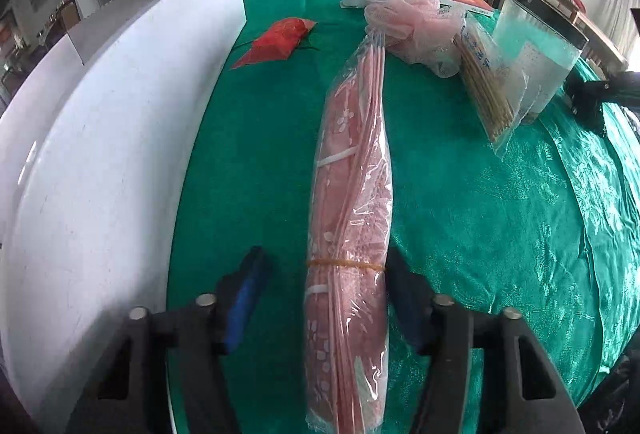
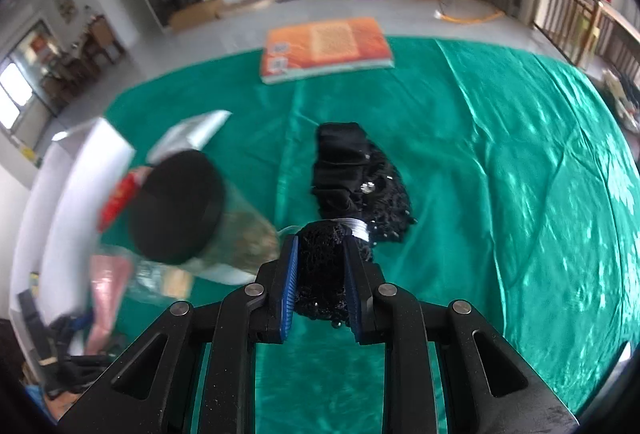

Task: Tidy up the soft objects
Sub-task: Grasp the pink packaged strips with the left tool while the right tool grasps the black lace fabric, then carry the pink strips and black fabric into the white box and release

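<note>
Two grippers over a shiny green cloth (image 2: pixel 500 153). Left gripper (image 1: pixel 326 270) spread wide, straddling a long pink floral bundle (image 1: pixel 352 193) in crinkly clear plastic with a rubber band round it; right finger touches it, left finger apart. Right gripper (image 2: pixel 321 266) clamped narrow on a knobbly black lace garment (image 2: pixel 356 177), which trails onto the cloth.

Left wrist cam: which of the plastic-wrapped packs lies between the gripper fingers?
The long pink floral pack with the rubber band. The skewer pack and pink mesh bag sit farther off, by the clear jar.
</note>
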The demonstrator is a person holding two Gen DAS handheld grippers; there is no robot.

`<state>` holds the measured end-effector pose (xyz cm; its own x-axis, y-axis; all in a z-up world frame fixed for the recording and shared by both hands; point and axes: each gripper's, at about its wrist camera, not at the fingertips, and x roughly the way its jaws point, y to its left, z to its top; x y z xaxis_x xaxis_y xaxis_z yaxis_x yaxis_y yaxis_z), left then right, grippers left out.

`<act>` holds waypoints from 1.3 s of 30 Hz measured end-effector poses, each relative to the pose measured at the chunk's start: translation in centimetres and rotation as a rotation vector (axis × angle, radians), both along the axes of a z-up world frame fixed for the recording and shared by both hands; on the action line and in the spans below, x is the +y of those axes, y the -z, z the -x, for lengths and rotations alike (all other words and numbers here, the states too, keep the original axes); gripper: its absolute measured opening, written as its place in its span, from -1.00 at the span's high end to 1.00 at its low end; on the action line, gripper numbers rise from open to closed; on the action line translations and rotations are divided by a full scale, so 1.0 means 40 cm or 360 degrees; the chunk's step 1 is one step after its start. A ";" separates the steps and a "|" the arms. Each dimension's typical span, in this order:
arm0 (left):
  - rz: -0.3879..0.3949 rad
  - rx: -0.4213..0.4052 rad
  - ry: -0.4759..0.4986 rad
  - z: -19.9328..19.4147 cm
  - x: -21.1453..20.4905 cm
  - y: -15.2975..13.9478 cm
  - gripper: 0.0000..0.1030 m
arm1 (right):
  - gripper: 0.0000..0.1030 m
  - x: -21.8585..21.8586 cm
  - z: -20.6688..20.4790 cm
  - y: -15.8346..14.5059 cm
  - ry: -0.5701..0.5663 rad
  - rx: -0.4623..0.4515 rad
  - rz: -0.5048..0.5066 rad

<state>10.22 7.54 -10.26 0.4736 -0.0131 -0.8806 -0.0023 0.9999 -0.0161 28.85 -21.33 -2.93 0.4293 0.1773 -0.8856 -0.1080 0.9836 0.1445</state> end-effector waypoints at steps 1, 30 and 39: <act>0.0010 -0.0003 -0.0002 0.000 0.005 -0.002 0.41 | 0.61 -0.015 -0.010 0.035 0.0014 0.0031 0.0014; 0.0267 -0.0374 -0.0513 0.136 0.444 -0.363 0.43 | 0.32 0.617 0.191 -0.305 -0.0800 -0.0254 -0.0367; 0.0005 -0.0411 -0.0896 0.228 0.568 -0.307 -0.99 | -0.63 0.878 0.329 -0.283 -0.1143 -0.0145 -0.0614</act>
<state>1.10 30.25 2.04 0.6063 0.2980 -0.7372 -0.5250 0.8464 -0.0896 15.68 13.77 8.40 0.1625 0.7212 -0.6734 -0.7202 0.5532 0.4186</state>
